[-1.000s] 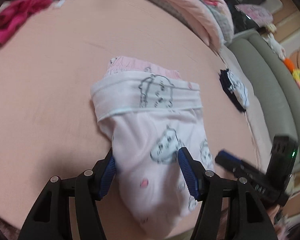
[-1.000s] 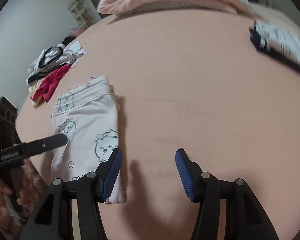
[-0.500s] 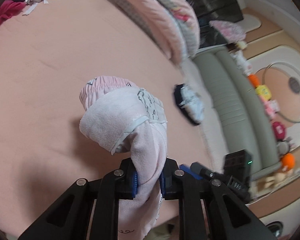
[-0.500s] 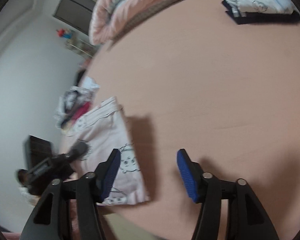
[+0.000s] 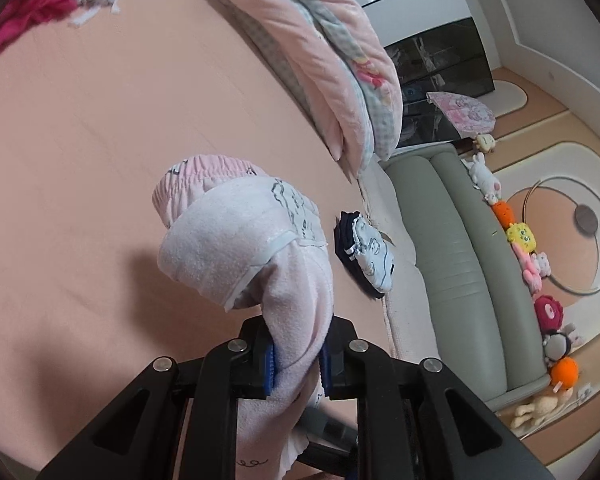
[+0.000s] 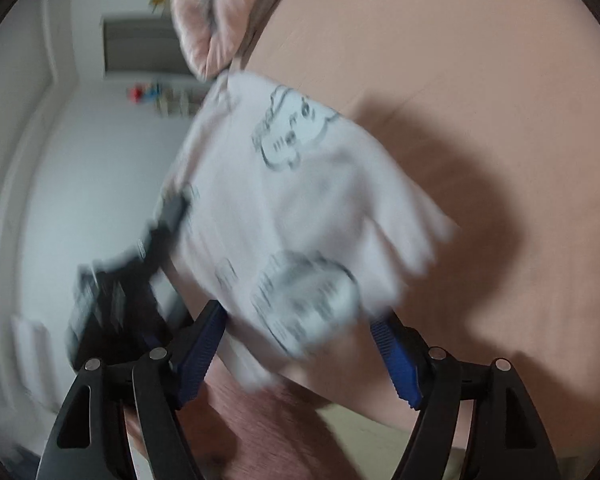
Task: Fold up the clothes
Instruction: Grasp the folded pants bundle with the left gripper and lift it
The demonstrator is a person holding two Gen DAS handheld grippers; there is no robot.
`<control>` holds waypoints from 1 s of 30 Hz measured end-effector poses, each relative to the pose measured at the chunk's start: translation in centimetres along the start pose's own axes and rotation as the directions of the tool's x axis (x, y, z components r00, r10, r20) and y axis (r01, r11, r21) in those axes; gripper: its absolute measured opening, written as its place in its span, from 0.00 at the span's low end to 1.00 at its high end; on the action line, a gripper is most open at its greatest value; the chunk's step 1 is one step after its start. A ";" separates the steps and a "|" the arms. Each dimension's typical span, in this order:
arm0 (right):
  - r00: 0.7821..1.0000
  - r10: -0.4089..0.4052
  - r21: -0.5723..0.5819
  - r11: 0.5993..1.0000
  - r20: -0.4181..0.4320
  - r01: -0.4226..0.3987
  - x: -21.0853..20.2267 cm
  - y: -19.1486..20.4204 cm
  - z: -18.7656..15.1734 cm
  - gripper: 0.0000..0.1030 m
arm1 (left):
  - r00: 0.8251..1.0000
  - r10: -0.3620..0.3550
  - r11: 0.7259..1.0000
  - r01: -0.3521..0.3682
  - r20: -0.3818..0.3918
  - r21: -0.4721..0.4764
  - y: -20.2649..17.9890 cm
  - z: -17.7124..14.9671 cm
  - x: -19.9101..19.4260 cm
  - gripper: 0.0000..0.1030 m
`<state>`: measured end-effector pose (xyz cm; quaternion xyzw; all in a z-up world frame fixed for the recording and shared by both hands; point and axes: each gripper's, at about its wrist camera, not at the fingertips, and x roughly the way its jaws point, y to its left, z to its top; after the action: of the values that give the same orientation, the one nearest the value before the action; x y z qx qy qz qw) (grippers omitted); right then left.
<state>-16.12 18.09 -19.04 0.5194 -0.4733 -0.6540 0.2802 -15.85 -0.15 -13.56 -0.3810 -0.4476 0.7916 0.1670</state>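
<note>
Clamped nearly together, the jaws of the left gripper [image 5: 296, 358] pinch a bunched edge of the pink printed garment [image 5: 240, 240], which hangs lifted off the peach bedsheet [image 5: 80, 120] with its folded bulk drooping on the far side of the pads. Its elastic waistband shows at the far end of the bundle. By contrast, the jaws of the right gripper [image 6: 300, 344] stand wide apart and have just been opening further; the garment's near corner lies between them in the blurred right wrist view, but the pads do not look pressed on it, so I judge nothing is held there yet.

As for progress, this garment looks already folded into a compact bundle and is probably being lifted to move or finish it, so its last fold or placement is not done. One folded navy and white piece [image 5: 364, 252] lies to the right, near the bed's edge. A loose heap of red and white clothes [image 5: 40, 4] sits at the far left, unfolded, so a good share of the work seems left.
</note>
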 end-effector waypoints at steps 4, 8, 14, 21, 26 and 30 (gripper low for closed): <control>0.994 0.046 0.101 0.993 0.100 -0.056 -1.0 -2.0 -0.2 0.78 | 0.999 -0.030 0.997 0.032 0.028 -0.071 1.0 -0.4 -0.3 0.14; 0.989 0.056 0.129 0.989 0.137 -0.073 -1.7 -2.7 -0.4 0.80 | 0.996 -0.073 0.989 0.078 0.044 -0.129 1.5 -0.8 0.0 0.14; 0.983 0.119 0.097 0.986 0.142 -0.133 -2.0 -2.6 0.4 0.70 | 0.997 -0.077 0.991 0.078 0.018 -0.110 1.3 -1.0 0.3 0.14; 0.987 -0.095 -0.137 0.984 0.128 0.112 -5.9 0.4 0.4 0.14 | 0.985 0.103 0.991 -0.090 -0.139 0.101 1.2 -2.1 1.6 0.17; 0.952 -0.289 -0.263 0.915 0.102 0.306 -6.0 3.5 1.0 0.14 | 0.964 0.085 0.995 -0.071 -0.251 0.065 2.6 -3.9 3.3 0.29; 0.958 -0.278 -0.257 0.923 0.072 0.287 -7.3 4.2 2.0 0.13 | 0.962 0.034 0.999 -0.041 -0.272 -0.023 5.0 -3.8 3.4 0.56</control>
<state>-16.36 23.34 -12.16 0.5287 -0.3067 -0.7536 0.2418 -14.79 1.38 -20.48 -0.4965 -0.4243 0.7286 0.2064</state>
